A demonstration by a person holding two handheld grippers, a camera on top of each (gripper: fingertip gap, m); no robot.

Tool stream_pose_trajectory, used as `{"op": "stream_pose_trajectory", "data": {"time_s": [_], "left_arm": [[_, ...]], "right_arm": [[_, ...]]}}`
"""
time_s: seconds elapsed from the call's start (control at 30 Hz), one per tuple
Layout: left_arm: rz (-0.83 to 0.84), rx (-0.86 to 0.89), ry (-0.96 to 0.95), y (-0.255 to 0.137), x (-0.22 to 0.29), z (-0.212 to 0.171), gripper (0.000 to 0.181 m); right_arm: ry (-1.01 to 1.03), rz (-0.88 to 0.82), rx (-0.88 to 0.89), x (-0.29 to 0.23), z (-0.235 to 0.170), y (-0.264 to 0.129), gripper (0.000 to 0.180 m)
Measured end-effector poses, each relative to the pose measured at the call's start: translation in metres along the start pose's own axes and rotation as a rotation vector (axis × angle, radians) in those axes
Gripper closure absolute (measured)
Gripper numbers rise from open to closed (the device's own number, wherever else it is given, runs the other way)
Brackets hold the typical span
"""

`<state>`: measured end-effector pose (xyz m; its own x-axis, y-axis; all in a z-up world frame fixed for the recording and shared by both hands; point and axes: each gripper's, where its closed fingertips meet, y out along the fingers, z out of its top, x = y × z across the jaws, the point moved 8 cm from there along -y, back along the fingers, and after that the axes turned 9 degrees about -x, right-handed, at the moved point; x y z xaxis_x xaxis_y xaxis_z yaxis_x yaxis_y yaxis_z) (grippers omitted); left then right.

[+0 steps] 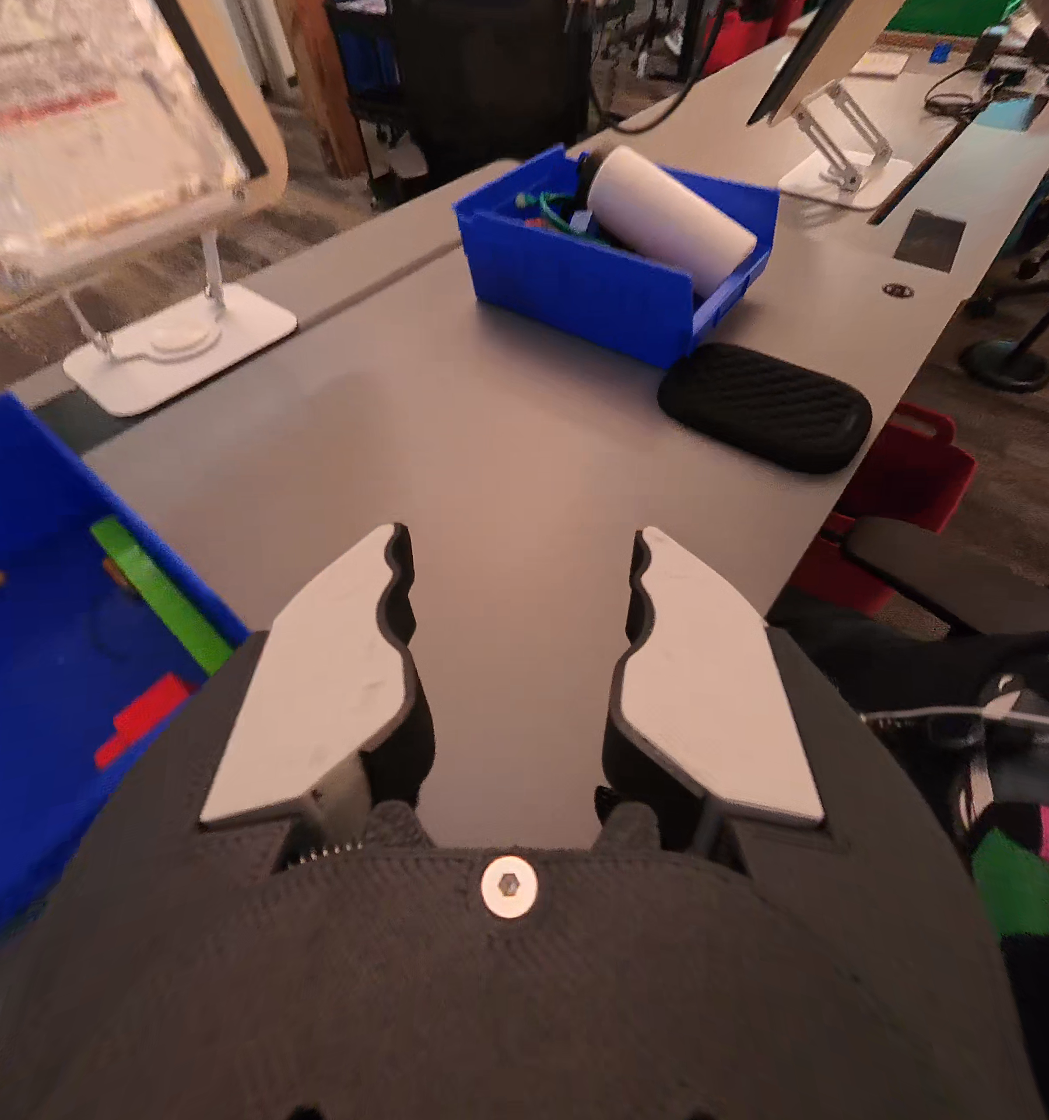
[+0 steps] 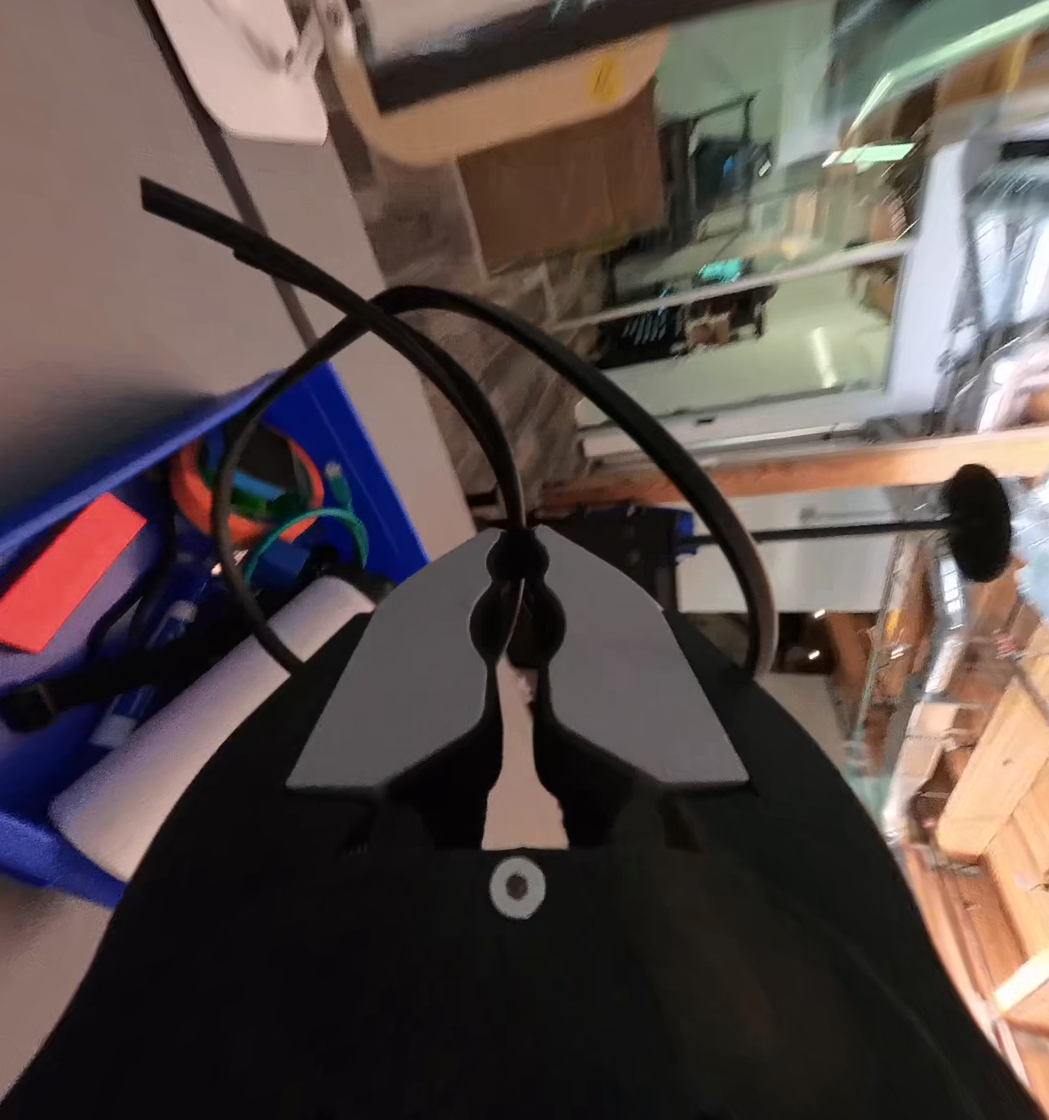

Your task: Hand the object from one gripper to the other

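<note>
Cable ties (image 2: 509,376), black, a looped bunch, sit pinched at the tips of the right gripper (image 2: 517,545), lifted in the air over the far blue bin (image 2: 340,424); the loops arc up and away from the jaws, and one loose end points off to the far left. Table (image 1: 479,436) is grey, with that bin (image 1: 576,285) at its far side holding a white roll (image 1: 667,212) and wire clutter, and a second blue bin (image 1: 19,606) at near left. Left gripper (image 1: 522,539) hovers over bare table, jaws spread wide with nothing between them, aimed toward the far bin. Right gripper is not visible in the left view. Step looks like pickup done, transfer not yet begun. Next move likely needs the two grippers brought together, with the left closing on a free stretch of loop clear of the right's tips before the right lets go. The thin, springy ties could slip.
</note>
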<state>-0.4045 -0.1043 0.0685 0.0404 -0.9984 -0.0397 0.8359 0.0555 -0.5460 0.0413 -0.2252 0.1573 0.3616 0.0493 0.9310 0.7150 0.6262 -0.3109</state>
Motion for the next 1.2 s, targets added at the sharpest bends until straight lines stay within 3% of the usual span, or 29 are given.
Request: {"op": "stream_pose_trajectory", "data": {"time_s": [0.2, 0.4, 0.57, 0.67, 0.73, 0.93, 1.07, 1.2], "left_arm": [[0.101, -0.042, -0.066, -0.040, -0.008, -0.048, 0.113], [0.049, 0.032, -0.166, -0.064, -0.019, -0.067, 0.120], [0.034, 0.036, -0.222, -0.066, -0.029, -0.078, 0.118], [0.063, 0.036, -0.220, -0.069, -0.036, -0.081, 0.118], [0.091, 0.046, -0.218, -0.072, -0.045, -0.080, 0.119], [0.241, 0.020, -0.212, -0.067, -0.103, -0.070, 0.129], [0.345, -0.144, -0.191, -0.040, -0.160, -0.060, 0.138], [0.165, -0.435, -0.420, 0.011, -0.204, -0.056, 0.136]], "right_arm": [[0.032, 0.214, -0.202, -0.042, -0.030, 0.065, 0.174], [0.019, 0.444, -0.386, -0.093, -0.036, 0.114, 0.173], [0.169, 0.614, -0.419, -0.096, -0.037, 0.124, 0.154], [0.204, 0.646, -0.297, -0.067, -0.033, 0.103, 0.154], [0.220, 0.572, -0.202, -0.036, -0.029, 0.081, 0.154], [0.240, 0.376, 0.187, 0.027, -0.016, -0.019, 0.155], [0.144, 0.242, 0.269, 0.030, -0.015, -0.075, 0.157], [0.016, 0.192, 0.231, 0.012, -0.012, -0.107, 0.157]]}}
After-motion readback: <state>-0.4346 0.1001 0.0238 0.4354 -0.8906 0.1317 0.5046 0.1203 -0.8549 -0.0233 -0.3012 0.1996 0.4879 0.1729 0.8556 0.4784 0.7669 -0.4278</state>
